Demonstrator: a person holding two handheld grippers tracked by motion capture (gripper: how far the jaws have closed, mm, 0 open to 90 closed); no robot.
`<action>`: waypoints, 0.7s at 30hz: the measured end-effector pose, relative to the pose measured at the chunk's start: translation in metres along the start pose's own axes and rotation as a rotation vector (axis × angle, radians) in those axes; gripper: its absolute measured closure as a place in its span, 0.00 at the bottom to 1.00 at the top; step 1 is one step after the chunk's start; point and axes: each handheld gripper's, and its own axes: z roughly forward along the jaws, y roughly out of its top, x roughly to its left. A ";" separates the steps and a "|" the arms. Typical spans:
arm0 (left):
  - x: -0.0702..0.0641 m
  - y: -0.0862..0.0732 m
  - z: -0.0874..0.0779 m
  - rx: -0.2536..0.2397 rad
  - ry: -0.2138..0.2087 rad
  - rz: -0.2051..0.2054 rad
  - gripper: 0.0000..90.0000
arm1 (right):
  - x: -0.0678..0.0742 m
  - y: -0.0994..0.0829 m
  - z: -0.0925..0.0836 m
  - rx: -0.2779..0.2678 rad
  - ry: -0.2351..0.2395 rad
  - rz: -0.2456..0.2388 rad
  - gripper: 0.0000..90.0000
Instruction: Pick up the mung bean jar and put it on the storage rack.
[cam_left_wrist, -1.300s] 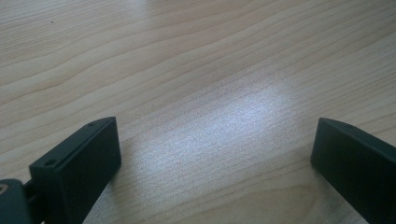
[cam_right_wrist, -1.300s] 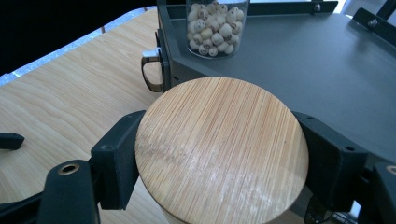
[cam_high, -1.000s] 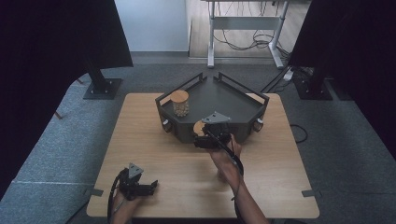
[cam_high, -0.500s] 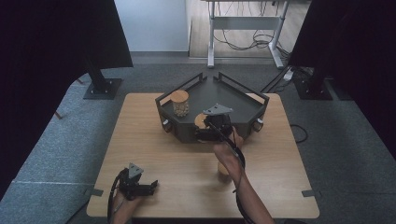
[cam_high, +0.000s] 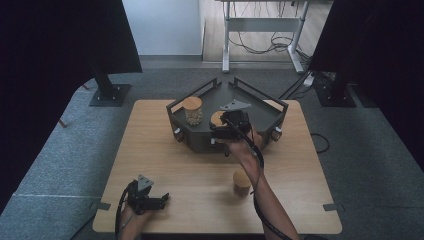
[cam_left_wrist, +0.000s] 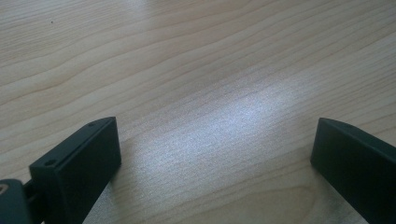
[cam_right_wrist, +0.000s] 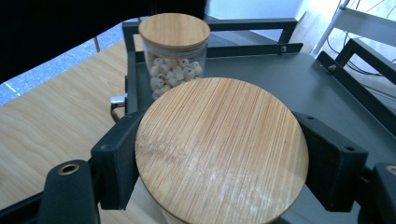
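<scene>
My right gripper is clamped on a jar by its bamboo lid, one jaw on each side of the rim, and I have it just over the near edge of the dark tray. The jar body hangs below the jaws where I can't see it, so I can't tell what is in it.

What worries me is the grip: the jaws bear on the lid. If the lid is only a loose push fit, the glass could slip out from under it and drop onto the tray edge or the table. I also judge the tray's near wall, just below the gripper, a risk, since a low carry would knock the jar's base against it.

Ahead of the gripper and a little to its left stands a second jar, already on the tray, lid on, roughly half full of small pale round pieces. A careless set-down could bump it.

A third jar stands on the table well behind the gripper, beside my forearm; an elbow swing could tip it.

My left gripper rests wide open on the bare table, holding nothing.
</scene>
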 end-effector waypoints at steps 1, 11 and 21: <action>0.000 0.000 0.000 0.000 0.000 0.000 0.01 | -0.001 0.000 0.001 0.000 0.000 0.002 0.25; 0.000 0.001 0.000 0.001 0.002 0.000 0.01 | -0.015 0.006 0.013 0.001 -0.003 0.006 0.25; -0.001 0.001 0.001 0.001 0.004 -0.001 0.02 | -0.028 0.018 0.023 -0.020 -0.019 0.011 0.25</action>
